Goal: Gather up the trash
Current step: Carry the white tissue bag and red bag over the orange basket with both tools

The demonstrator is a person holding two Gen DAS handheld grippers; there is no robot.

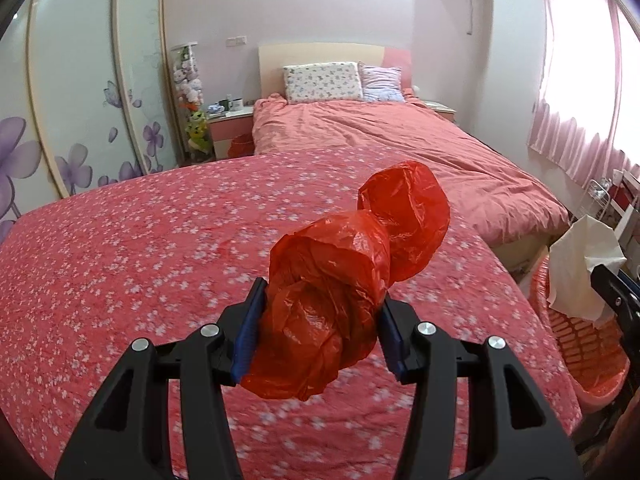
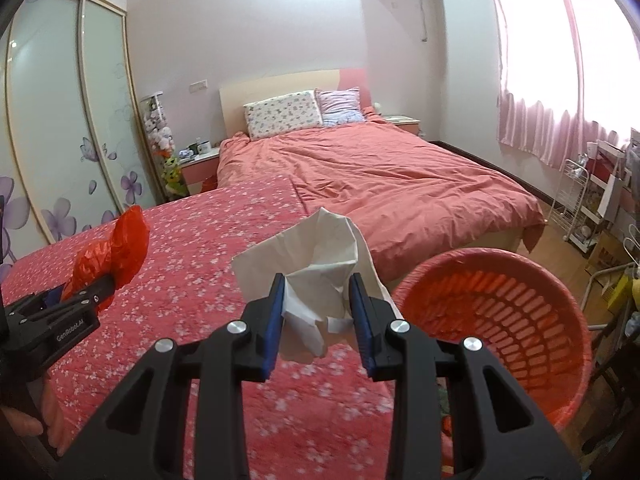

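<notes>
Red bag (image 1: pixel 344 280) pinched by left gripper (image 1: pixel 320 332), held above floral cover (image 1: pixel 132 264). Tissue (image 2: pixel 320 280) pinched by right gripper (image 2: pixel 318 320). Basket (image 2: pixel 500 312) located at 3 o'clock of tissue, beside bed (image 2: pixel 400 184).

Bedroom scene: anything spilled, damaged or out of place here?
Nothing stands out. The crumpled red plastic bag is clamped in the left gripper, the crumpled white tissue in the right gripper, beside the upright orange slotted basket.

Bright window (image 2: pixel 560 40) glare, fisheye bending, blurred bedspread (image 1: pixel 120 280)
</notes>
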